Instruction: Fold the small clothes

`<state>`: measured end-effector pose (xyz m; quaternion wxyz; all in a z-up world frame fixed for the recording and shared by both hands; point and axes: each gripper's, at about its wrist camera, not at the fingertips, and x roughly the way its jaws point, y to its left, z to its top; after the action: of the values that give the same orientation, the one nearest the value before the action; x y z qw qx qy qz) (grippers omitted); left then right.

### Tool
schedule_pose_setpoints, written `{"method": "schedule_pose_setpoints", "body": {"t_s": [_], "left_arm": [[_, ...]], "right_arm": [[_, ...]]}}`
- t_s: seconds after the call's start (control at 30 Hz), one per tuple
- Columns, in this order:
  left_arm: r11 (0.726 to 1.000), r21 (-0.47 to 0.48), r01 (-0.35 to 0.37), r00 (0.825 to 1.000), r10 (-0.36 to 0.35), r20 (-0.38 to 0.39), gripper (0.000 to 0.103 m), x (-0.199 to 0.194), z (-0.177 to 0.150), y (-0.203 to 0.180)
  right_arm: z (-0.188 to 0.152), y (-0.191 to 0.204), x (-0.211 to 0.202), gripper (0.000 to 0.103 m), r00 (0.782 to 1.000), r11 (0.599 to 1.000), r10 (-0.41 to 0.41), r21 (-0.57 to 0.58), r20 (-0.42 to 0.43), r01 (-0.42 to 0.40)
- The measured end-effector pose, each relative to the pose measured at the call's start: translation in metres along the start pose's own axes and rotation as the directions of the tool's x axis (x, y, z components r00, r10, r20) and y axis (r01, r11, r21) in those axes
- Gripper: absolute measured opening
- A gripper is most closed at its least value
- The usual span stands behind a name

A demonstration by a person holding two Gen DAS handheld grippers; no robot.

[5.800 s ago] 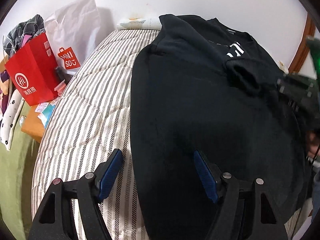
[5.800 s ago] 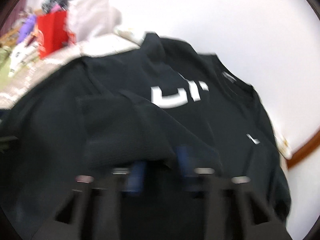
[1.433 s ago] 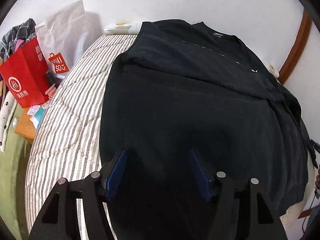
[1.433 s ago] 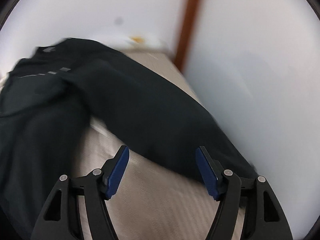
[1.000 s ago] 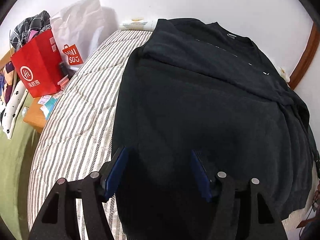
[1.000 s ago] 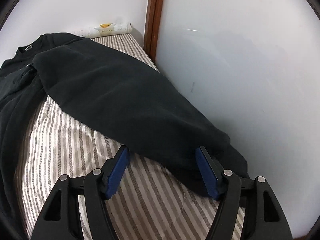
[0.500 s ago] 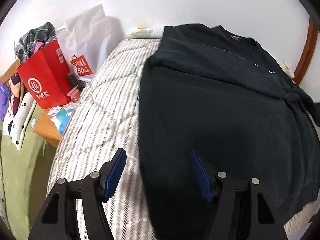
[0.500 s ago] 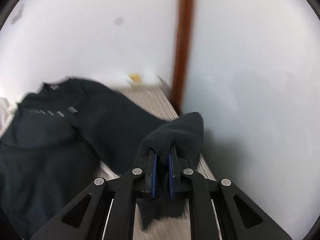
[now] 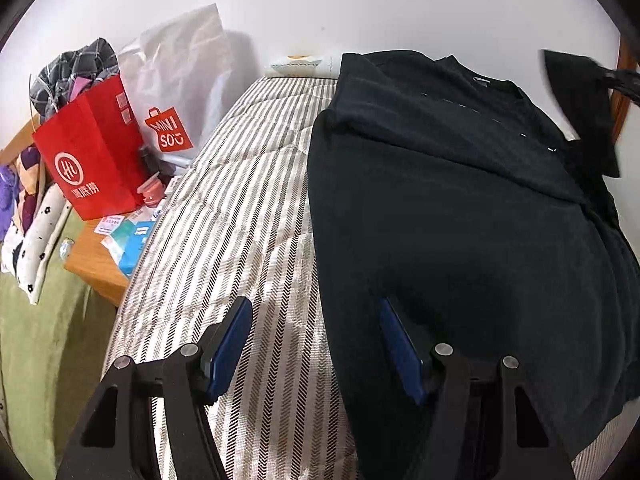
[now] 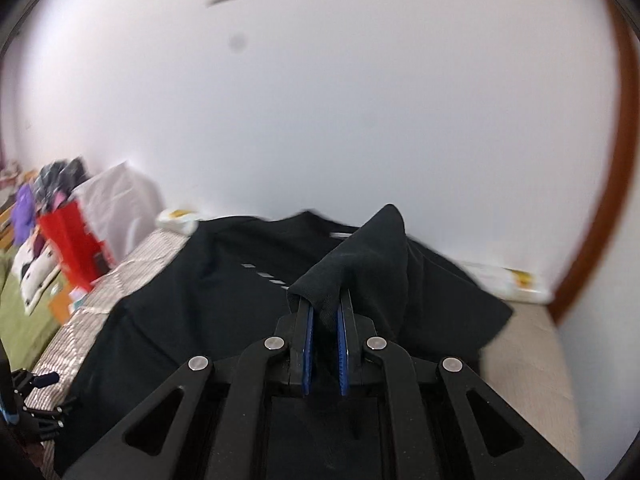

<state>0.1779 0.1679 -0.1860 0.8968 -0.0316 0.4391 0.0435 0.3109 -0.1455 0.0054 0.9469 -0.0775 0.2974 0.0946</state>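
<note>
A black sweatshirt lies spread on the striped mattress, its collar toward the white wall. My left gripper hovers open over the shirt's near left edge, one blue pad over the mattress and the other over black cloth, nothing pinched. My right gripper is shut on the cuff of the sweatshirt's sleeve, which is lifted above the body of the sweatshirt. In the left wrist view that raised sleeve hangs at the far right, with the right gripper mostly past the frame's edge.
Left of the bed, a red paper bag and a white Miniso bag stand by a small wooden table with boxes on it. Clothes pile behind them. A wall and brown door frame close off the right.
My right gripper shut on the sleeve cuff at the bed's right edge, then lifted and swung it left over the sweatshirt. The left gripper drifted slightly left, staying open.
</note>
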Motion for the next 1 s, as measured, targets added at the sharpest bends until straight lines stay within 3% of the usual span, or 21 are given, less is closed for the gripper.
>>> {"method": "schedule_pose_setpoints", "body": {"t_s": [0.17,0.27,0.3,0.37,0.47,0.5,0.63,0.73,0.9,1.0], "left_arm": [[1.000,-0.013,0.023,1.000,-0.023,-0.012,0.064,0.004,0.000,-0.001],[1.000,0.018,0.023,1.000,-0.023,-0.018,0.064,0.005,0.001,-0.008],[0.999,0.027,0.024,1.000,-0.023,-0.019,0.064,0.005,0.001,-0.011],[0.999,0.031,0.034,0.999,-0.033,-0.020,0.064,0.003,0.001,-0.014],[0.998,0.026,0.058,0.998,-0.057,-0.028,0.064,0.002,-0.001,-0.017],[0.998,0.023,0.061,0.998,-0.060,-0.029,0.064,0.002,-0.001,-0.017],[0.997,0.003,0.079,0.996,-0.079,-0.030,0.064,0.001,-0.001,-0.018],[0.995,-0.009,0.095,0.995,-0.095,-0.027,0.064,-0.001,0.002,-0.020],[0.996,0.013,0.085,0.996,-0.085,-0.020,0.064,-0.004,0.005,-0.022],[0.997,0.005,0.081,0.997,-0.081,-0.020,0.064,-0.004,0.006,-0.017]], "right_arm": [[-0.022,0.060,0.071,0.014,0.993,0.995,0.044,-0.080,-0.108,-0.052],[-0.049,0.067,0.109,0.017,0.977,0.996,0.023,-0.079,-0.213,-0.041],[-0.056,0.064,0.116,0.023,0.970,0.997,0.032,-0.064,-0.241,-0.049],[-0.066,0.053,0.126,0.060,0.955,0.998,0.056,0.000,-0.290,-0.059],[-0.075,0.028,0.104,0.081,0.960,0.997,0.064,0.055,-0.272,-0.051],[-0.077,0.021,0.096,0.082,0.961,0.997,0.072,0.057,-0.267,-0.059],[-0.086,-0.012,0.062,0.083,0.969,0.996,0.067,0.070,-0.238,-0.051],[-0.098,-0.033,0.059,0.083,0.966,0.991,0.073,0.126,-0.249,-0.042],[-0.112,-0.041,0.091,0.067,0.945,0.974,0.123,0.221,-0.302,-0.056],[-0.115,-0.039,0.115,0.052,0.935,0.966,0.135,0.252,-0.328,-0.052]]}}
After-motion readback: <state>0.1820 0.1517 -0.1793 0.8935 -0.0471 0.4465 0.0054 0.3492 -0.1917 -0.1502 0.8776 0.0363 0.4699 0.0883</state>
